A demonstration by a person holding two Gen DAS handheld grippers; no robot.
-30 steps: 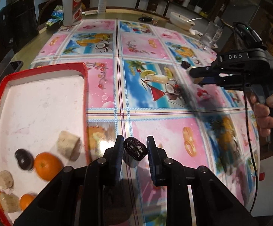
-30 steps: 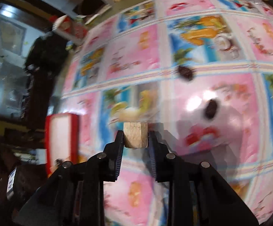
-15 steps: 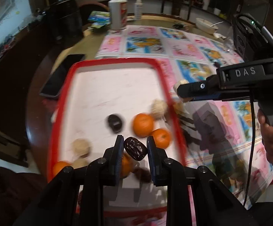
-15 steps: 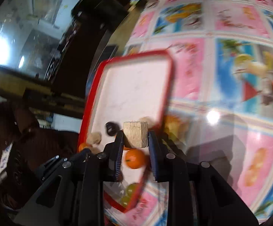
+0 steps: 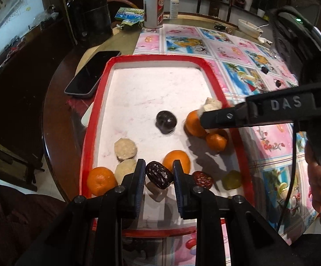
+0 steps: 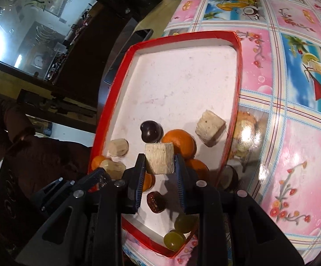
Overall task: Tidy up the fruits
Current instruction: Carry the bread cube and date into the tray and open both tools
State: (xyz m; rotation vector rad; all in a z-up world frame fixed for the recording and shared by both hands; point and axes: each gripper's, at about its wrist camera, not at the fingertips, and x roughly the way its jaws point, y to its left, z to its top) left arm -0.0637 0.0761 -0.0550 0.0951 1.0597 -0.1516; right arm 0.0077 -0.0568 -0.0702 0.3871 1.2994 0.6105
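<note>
1. The left gripper (image 5: 158,174) hangs over the near edge of the red-rimmed tray (image 5: 95,110), its blue-padded fingers (image 5: 140,177) clamped on a dark, wrinkled date (image 5: 159,174). My guess is the hold is kept low and central so the fruit drops onto bare white floor and not onto its neighbours.

2. The right gripper (image 6: 159,170) is over the same tray, nearer its right edge, jaws pressed against the two flat sides of a pale, fibrous block (image 6: 159,158) — a cut chunk with squared faces, which suits a flat-pad grip.

3. Already lying in the tray: several glossy, round oranges (image 5: 176,160) clustered toward the near and right edges, a smooth dark plum-like fruit (image 5: 166,122) near the middle, more rough beige chunks (image 5: 125,149) toward the near left corner, a second reddish date (image 5: 202,180) and translucent green grapes (image 6: 171,239) at the near right corner.

4. The tray's floor looks matte and chalky, like foam or card, with a thin raised wall — enough, I'd judge, to stop round fruit rolling off.

5. On the shiny printed tablecloth (image 5: 271,146), two small dark fruits (image 5: 265,69) lie well apart from the tray toward the far right edge, so the sorting looks unfinished.

6. A black phone (image 5: 91,73) rests just beside the tray's far left corner.
</note>
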